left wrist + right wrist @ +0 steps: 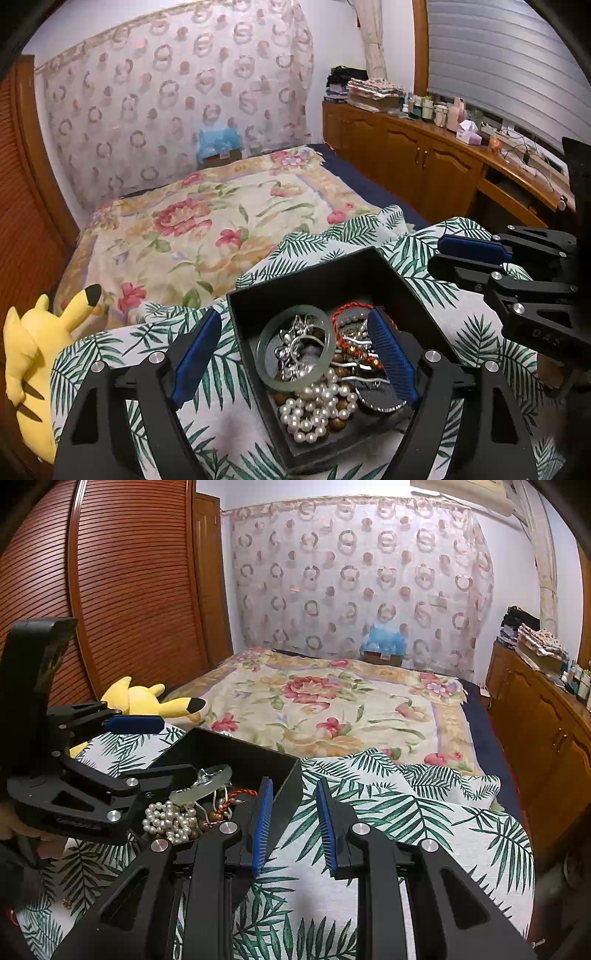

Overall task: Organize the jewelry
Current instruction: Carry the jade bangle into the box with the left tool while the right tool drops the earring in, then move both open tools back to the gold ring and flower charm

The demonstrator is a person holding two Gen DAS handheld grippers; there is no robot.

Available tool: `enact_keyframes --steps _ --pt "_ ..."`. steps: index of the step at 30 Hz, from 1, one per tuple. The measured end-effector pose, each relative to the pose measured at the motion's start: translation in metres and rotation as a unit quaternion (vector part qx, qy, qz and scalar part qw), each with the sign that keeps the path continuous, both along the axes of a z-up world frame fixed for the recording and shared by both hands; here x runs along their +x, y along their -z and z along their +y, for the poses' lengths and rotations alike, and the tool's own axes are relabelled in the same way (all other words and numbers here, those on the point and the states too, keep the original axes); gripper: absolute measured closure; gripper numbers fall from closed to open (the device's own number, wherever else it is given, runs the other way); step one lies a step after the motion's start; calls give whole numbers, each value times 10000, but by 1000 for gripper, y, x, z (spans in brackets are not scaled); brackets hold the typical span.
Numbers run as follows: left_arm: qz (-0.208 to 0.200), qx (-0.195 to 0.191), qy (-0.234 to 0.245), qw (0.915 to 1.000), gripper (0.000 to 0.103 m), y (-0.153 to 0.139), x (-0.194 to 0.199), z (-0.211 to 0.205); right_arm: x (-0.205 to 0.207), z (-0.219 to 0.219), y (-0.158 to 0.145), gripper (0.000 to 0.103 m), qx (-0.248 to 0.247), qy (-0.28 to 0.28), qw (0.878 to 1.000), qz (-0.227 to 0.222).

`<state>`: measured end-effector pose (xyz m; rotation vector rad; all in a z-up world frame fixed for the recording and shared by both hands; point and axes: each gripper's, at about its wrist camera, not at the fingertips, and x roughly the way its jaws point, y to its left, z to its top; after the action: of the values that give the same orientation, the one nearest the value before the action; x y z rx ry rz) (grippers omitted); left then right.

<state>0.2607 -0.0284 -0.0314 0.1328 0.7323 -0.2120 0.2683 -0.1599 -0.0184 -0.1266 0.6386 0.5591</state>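
A black open box [373, 266] sits on a palm-leaf cloth [476, 332] and holds tangled jewelry: a pale green jade bangle [295, 347], a white pearl strand [317, 406], a red braided cord [351, 308] and silver chains. My left gripper [295, 354] is open, one finger outside the box's left wall, the other inside over the jewelry. My right gripper [293, 823] is open and empty just right of the box [291, 775]; it also shows in the left wrist view [465, 258]. The bangle [203, 784] and pearls [170, 821] show there too.
A yellow Pikachu plush [37, 369] lies left of the cloth. A floral bedspread [207, 221] stretches beyond. Wooden cabinets [424, 162] with bottles and clutter run along the right. A slatted wooden wardrobe [129, 590] stands at the left.
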Motion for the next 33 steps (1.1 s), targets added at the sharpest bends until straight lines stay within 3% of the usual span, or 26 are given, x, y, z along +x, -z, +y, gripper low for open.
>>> enact_keyframes --steps 7,10,12,14,20,24,33 --pt "-11 -50 -156 9999 9 0 -22 10 -5 7 -7 77 -15 -39 10000 -65" --pt "9 -93 -221 9997 8 0 -33 16 -8 8 -13 76 -13 -54 9999 -113" --pt "40 -109 -261 9996 8 0 -41 20 -10 9 -19 70 6 -54 9999 -151" --pt "72 -94 -274 9996 8 1 -50 24 -16 10 -26 57 39 -77 9997 -222" --pt "337 -39 -301 9990 8 12 -77 35 -40 13 -36 46 5 -216 9993 -300" --pt "587 101 -338 9977 8 27 -94 38 -64 10 -29 41 14 -278 9995 -180" --pt "1040 -17 -305 9941 8 58 -134 53 -115 11 11 39 -288 -363 9987 231"
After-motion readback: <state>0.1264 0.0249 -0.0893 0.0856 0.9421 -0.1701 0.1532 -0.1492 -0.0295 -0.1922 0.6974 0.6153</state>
